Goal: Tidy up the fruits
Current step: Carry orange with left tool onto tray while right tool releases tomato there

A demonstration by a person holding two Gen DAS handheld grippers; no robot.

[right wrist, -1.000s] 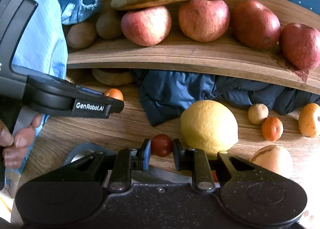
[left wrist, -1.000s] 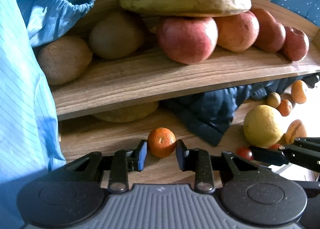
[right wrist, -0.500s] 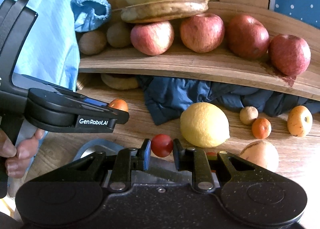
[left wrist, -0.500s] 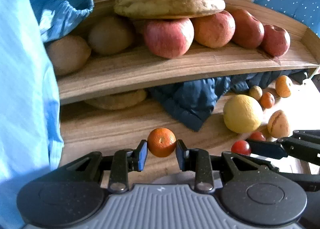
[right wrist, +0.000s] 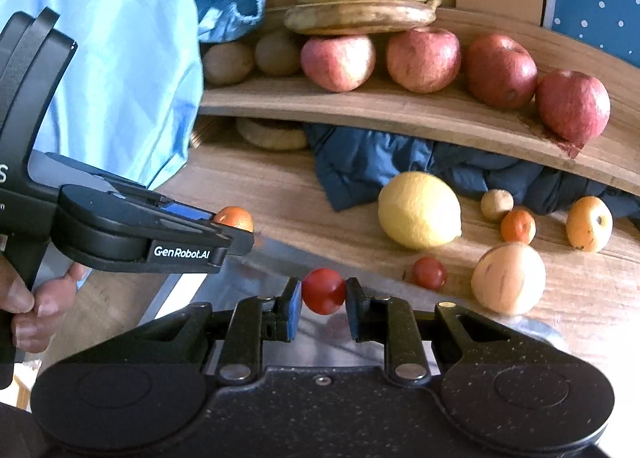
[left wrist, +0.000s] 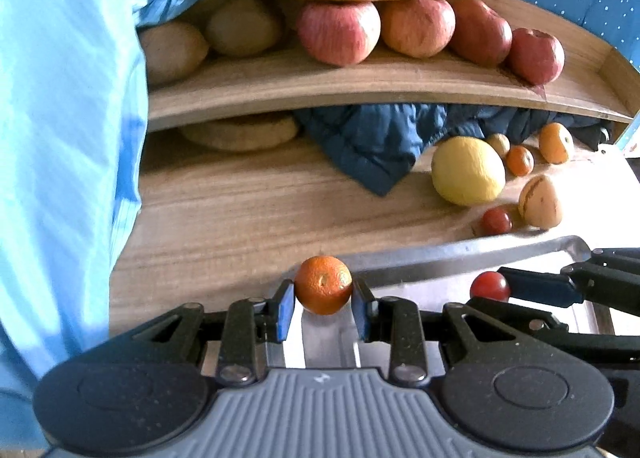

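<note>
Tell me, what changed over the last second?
Both grippers drew back from the shelf and came over the metal tray. The left hand-held gripper still pinches the small orange; the right hand-held gripper still pinches the cherry tomato. Fruit on the shelf and table stayed put.

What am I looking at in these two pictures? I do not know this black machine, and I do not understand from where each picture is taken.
There is no robot. A person holds one black hand tool in each hand; each ends in a two-finger claw and carries a camera looking forward along the fingers. So each picture is the view from one tool, with its own claw at the bottom.

In the left tool's view, the left claw is shut on a small orange. In the right tool's view, the right claw is shut on a cherry tomato. Both hang over a metal tray.

On the wooden table lie a lemon, more small fruits and a dark blue cloth. The shelf above holds apples, bananas and brown fruits.
</note>
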